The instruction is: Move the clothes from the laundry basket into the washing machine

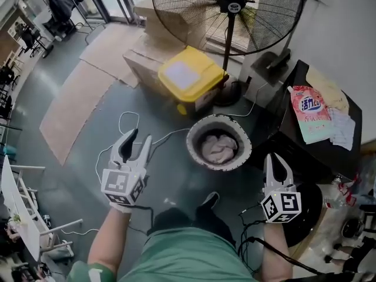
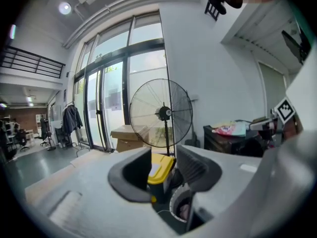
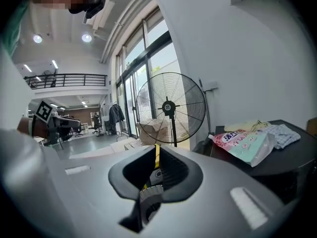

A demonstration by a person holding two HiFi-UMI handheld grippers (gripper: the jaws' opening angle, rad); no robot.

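A round grey laundry basket (image 1: 191, 141) stands on the grey floor at the centre of the head view. A heap of pale crumpled clothes (image 1: 218, 147) lies inside it, but how many pieces there are cannot be made out.

The left gripper (image 1: 138, 138) is left of centre, well apart from the basket, with its white jaws spread wide and nothing between them. In the left gripper view, the gap of the left gripper (image 2: 166, 175) frames a yellow-lidded box (image 2: 159, 168). Low in that frame a slice of the basket's rim also shows; the jaws hide the rest of the basket.

The right gripper (image 1: 275, 160) is at lower right, near the basket's right edge, with its jaws closed together and empty. In the right gripper view, the right gripper (image 3: 156, 168) leaves only a thin slit. A yellow strip and a ribbed pale edge show through it, too little to identify either.

Under that gripper in the head view lies a dark rounded shape (image 1: 308, 216), partly covered by the marker cube and the forearm. Whether it is the washing machine cannot be told.

At right, a black table (image 1: 288, 140) holds a pink-and-teal detergent pouch (image 1: 310, 111), and the frame edge cuts the table off. The cage of a black pedestal fan (image 1: 229, 7) is cropped at the top edge.
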